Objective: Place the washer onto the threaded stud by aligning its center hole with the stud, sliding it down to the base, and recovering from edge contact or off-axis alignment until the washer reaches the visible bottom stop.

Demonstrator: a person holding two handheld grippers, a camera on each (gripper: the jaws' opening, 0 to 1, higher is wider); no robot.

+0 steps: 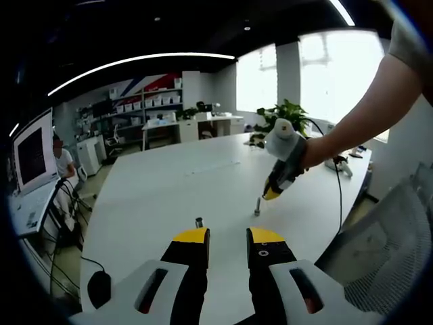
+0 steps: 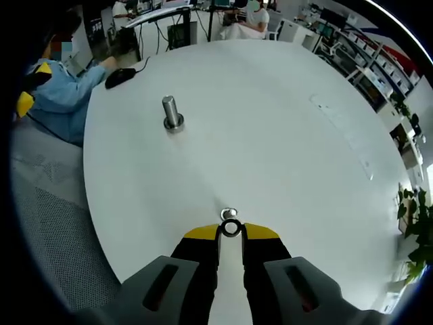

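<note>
Our right claw [image 2: 231, 231] pinches the washer [image 2: 230, 229] at its tips, stud [image 2: 171, 112] well ahead-left on the desk [image 2: 284, 135]. Left claw [image 1: 228, 237] gapes, empty. A tilted washer could catch the threads.

Around my white table [image 1: 169, 189]: a black computer mouse [image 2: 122, 76] near its edge; a mesh-backed chair [image 2: 47, 203] just beside it; a monitor [image 1: 32, 154] on a neighbouring desk; a potted plant [image 1: 287, 115] at the far end; shelving [image 1: 149, 101] holding what may be storage bins, too small to tell.
</note>
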